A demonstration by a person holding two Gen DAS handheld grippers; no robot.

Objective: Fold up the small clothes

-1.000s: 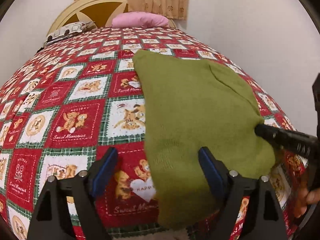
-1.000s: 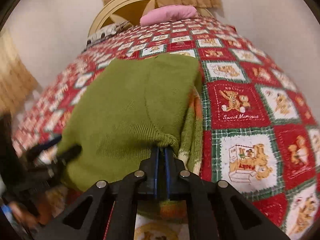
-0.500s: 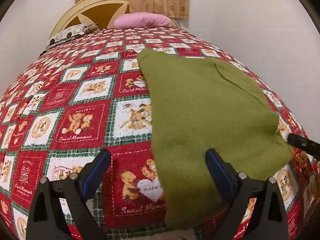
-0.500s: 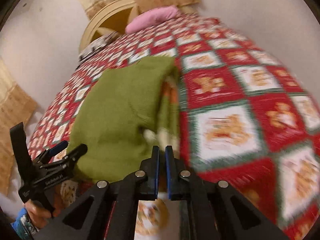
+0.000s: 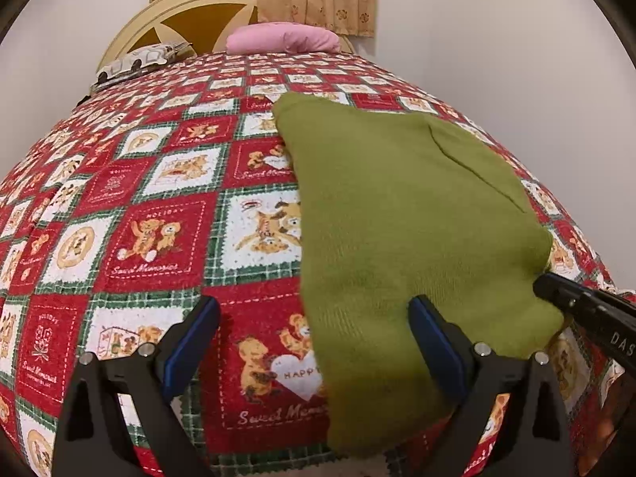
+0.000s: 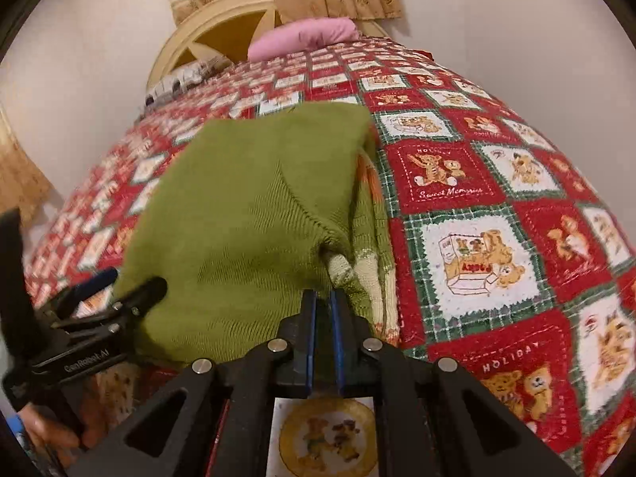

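Left tool (image 5: pixel 314 342) spread wider beside green sweater (image 5: pixel 397 214).

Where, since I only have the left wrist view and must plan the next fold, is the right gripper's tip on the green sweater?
Observer: The right gripper sits at a bunched near corner of the green sweater, jaws shut. I cannot tell whether cloth is pinched.
Operator: Is the sweater plain green throughout?
Observer: No. Along its right edge a cream and orange knitted layer shows beneath the green.
Operator: What is behind my left gripper?
Observer: A hand holds it from below, at the lower left of the right wrist view.
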